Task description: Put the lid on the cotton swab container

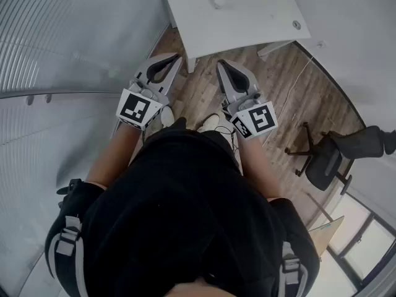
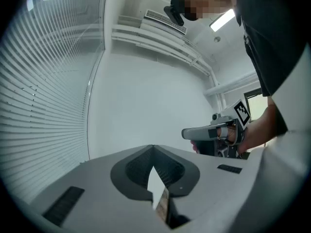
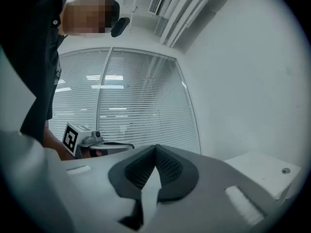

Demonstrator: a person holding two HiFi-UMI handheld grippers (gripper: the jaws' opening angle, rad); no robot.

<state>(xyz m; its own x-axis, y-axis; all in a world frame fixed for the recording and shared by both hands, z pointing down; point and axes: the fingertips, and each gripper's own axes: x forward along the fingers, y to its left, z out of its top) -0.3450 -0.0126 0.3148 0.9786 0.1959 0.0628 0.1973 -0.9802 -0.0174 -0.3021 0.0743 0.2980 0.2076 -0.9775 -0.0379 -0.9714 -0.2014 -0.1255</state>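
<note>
In the head view a white table (image 1: 247, 23) stands ahead of me, with a small pale object (image 1: 216, 3) on it, too small to identify. A small round thing (image 1: 297, 25) sits near its right edge. No container or lid can be told apart. My left gripper (image 1: 177, 56) and right gripper (image 1: 221, 63) are held side by side in front of the body, short of the table, both shut and empty. In the left gripper view the jaws (image 2: 153, 147) meet against a bare wall. In the right gripper view the jaws (image 3: 156, 147) also meet, with the table's corner (image 3: 262, 171) at the right.
A black office chair (image 1: 328, 156) stands on the wooden floor (image 1: 278, 85) to the right. Window blinds (image 1: 62, 54) curve along the left side. A thin cable (image 1: 303, 73) lies on the floor by the table leg. My shoes (image 1: 213, 122) show below the grippers.
</note>
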